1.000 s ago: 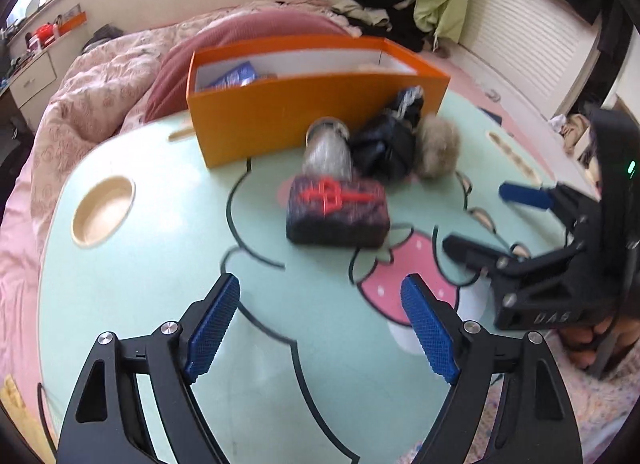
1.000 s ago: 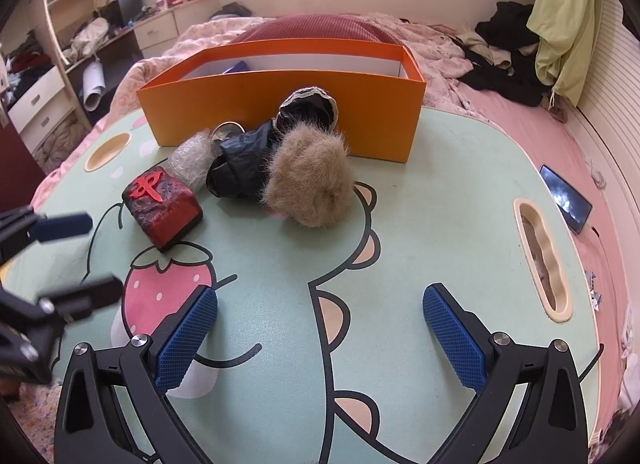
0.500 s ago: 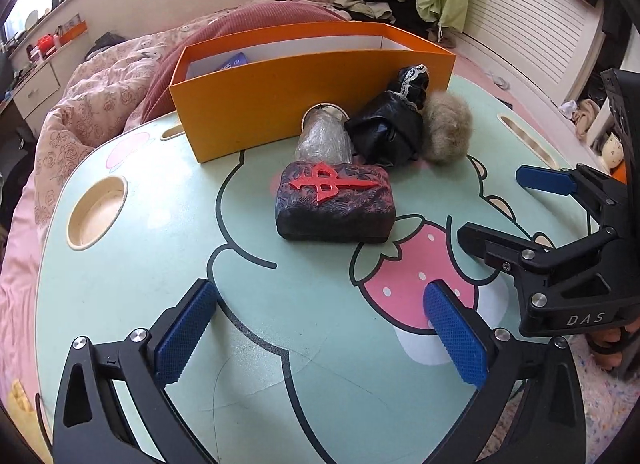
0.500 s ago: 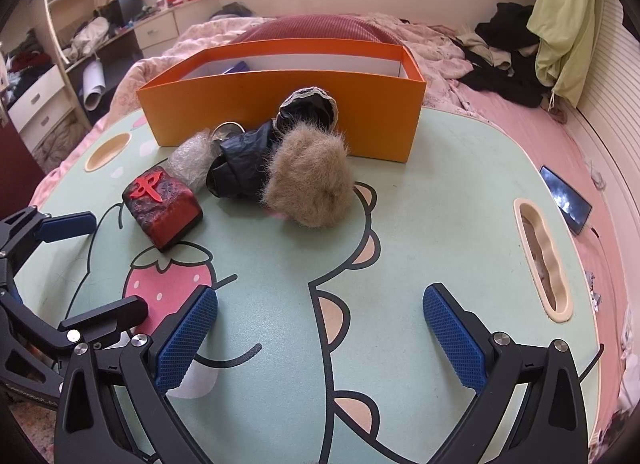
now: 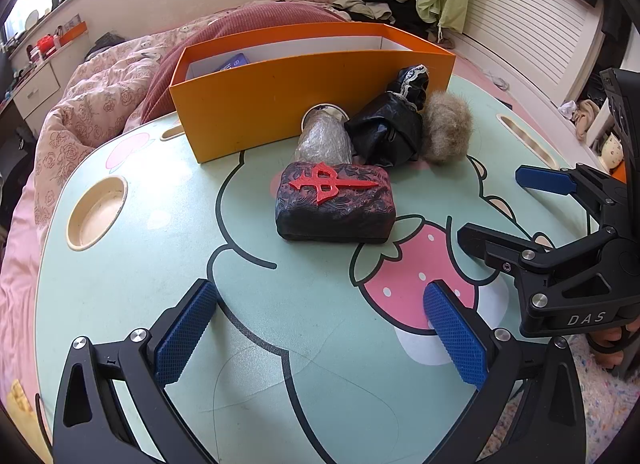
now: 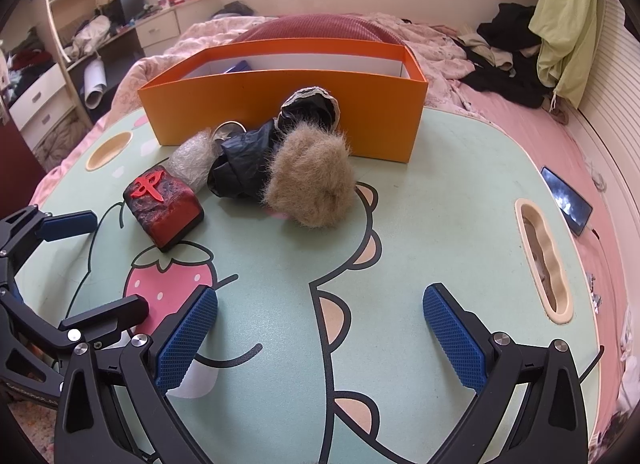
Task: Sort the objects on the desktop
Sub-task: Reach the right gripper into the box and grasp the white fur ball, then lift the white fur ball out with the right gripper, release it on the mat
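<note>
Table (image 5: 120,284) wide and bare up front. Orange box (image 5: 256,119) at the far edge, with fur ball (image 6: 310,183), black bag (image 5: 386,131), dark block (image 5: 334,203) bunched before it. Left gripper (image 5: 320,328), right gripper (image 6: 320,328): fingers spread wide, holding nothing, hovering low.

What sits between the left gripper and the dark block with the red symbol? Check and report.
Nothing visible. The left gripper is open over bare tabletop, and the block lies straight ahead. The right gripper hovers off to the side, not in that path.
</note>
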`<state>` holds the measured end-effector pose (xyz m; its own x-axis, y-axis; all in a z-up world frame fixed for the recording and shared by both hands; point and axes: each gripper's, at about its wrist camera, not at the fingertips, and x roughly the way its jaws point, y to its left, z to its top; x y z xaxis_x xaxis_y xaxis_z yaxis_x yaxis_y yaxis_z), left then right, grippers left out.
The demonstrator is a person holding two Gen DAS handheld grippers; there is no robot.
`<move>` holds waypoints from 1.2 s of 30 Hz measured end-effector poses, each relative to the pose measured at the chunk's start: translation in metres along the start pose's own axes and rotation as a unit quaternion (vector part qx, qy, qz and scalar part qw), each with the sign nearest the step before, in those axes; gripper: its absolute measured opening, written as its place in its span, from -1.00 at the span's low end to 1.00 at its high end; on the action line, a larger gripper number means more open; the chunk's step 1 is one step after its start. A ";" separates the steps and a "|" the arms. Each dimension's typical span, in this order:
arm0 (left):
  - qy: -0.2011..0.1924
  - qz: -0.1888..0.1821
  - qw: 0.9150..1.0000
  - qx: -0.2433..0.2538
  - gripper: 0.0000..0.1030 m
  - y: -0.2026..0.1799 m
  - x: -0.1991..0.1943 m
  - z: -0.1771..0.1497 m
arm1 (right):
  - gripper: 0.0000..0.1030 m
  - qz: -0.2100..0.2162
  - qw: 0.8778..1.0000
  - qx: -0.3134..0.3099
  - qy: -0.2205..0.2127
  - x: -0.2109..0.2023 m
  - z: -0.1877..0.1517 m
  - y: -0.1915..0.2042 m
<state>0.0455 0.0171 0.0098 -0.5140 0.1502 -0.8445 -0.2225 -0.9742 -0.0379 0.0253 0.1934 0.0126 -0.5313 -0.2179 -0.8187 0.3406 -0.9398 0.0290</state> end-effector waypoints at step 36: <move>-0.003 -0.004 1.000 -0.003 0.99 -0.001 0.000 0.002 | -0.80 -0.176 0.967 -0.107 0.151 0.140 0.184 -0.019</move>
<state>0.0437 0.0183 0.0106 -0.5168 0.1596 -0.8411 -0.2228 -0.9737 -0.0479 -0.1986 0.1324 0.0030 -0.4034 0.2219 -0.8877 0.3498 -0.8591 -0.3737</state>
